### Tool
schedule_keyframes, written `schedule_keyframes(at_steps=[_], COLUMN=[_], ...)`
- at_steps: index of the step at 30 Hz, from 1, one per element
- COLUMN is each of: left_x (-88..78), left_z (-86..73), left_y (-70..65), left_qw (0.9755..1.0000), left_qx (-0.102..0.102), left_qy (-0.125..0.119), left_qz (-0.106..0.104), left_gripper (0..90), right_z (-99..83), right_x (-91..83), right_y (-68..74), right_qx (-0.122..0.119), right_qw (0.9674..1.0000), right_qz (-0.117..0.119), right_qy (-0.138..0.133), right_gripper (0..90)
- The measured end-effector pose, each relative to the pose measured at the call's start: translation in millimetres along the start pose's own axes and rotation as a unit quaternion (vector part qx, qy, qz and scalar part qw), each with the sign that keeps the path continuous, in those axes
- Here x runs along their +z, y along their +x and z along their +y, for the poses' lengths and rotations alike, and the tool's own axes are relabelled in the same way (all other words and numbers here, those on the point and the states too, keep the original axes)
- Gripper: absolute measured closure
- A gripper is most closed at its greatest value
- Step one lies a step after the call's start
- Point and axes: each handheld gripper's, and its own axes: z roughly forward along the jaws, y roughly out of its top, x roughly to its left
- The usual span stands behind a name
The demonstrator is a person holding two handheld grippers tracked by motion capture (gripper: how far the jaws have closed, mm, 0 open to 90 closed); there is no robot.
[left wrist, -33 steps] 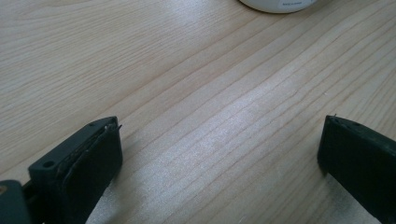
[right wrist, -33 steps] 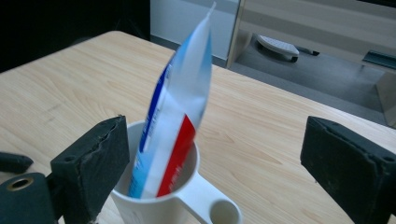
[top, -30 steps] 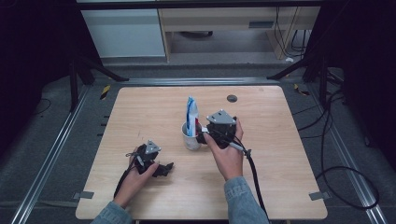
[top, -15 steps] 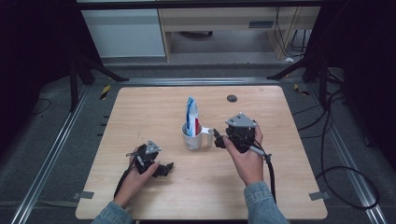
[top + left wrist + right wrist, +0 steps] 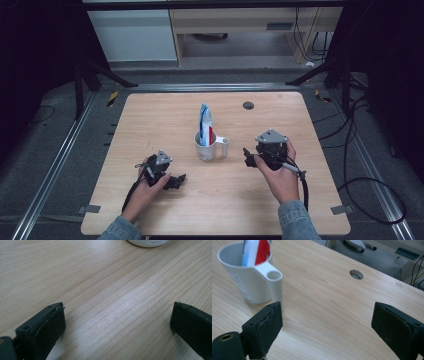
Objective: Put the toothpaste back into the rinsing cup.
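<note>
With the toothpaste tube point(image 5: 205, 124) standing in the white cup point(image 5: 206, 148) mid-table, both the right gripper point(image 5: 248, 159) and left gripper point(image 5: 178, 181) hovered released, so placing seemed finished and only withdrawal remained.

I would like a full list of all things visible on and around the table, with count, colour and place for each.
White plastic cup with a side handle: 1, white, standing upright near the table's middle, apart from both grippers.
Blue, white and red tube: 1, standing in the cup, its top above the rim.
Round hole: 1, dark, in the tabletop toward the far right.
Light wooden table: 1, pale wood grain, rounded corners.
White cabinet: 1, on the floor beyond the table.
Black cables: several, on the floor at the right.
Left gripper: 1, black, near left part of the table, jaws open.
Right gripper: 1, black, right of the cup, jaws open, holding nothing.
</note>
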Motion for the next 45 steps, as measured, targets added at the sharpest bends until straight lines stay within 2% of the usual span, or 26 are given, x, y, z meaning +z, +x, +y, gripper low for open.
schedule_keyframes(at_steps=[5,15,22,29,34,41,45], left_x=[0.0,0.0,0.0,0.0,0.2,0.2,0.2], left_z=[0.0,0.0,0.0,0.0,0.2,0.1,0.2], left_y=[0.0,0.0,0.1,0.1,0.3,0.2,0.3], left_qw=[1.0000,1.0000,1.0000,1.0000,1.0000,1.0000,1.0000], left_qx=[0.000,0.000,0.000,0.000,0.001,0.001,0.001], left_qy=[0.000,0.000,0.000,0.000,0.000,0.000,0.000], left_qz=[0.000,0.000,0.000,0.000,-0.001,-0.001,-0.001], left_gripper=[0.0,0.0,0.0,0.0,0.0,0.0,0.0], right_z=[-9.4,-40.6,-61.9,-75.3,-77.6,-83.1,-89.8], right_x=[1.0,11.1,22.8,36.6,41.4,48.7,54.9], right_y=[-10.6,-34.5,-47.8,-57.0,-65.0,-70.8,-73.9], right_qx=[-0.006,0.039,0.068,0.086,0.109,0.127,0.148], right_qw=[0.9998,0.9982,0.9952,0.9924,0.9910,0.9888,0.9856], right_qz=[-0.001,-0.004,0.004,0.011,0.006,-0.014,-0.025], right_qy=[0.018,0.044,0.070,0.087,0.077,0.077,0.077], right_gripper=[10.3,11.5,11.8,11.9,12.9,12.9,13.0])
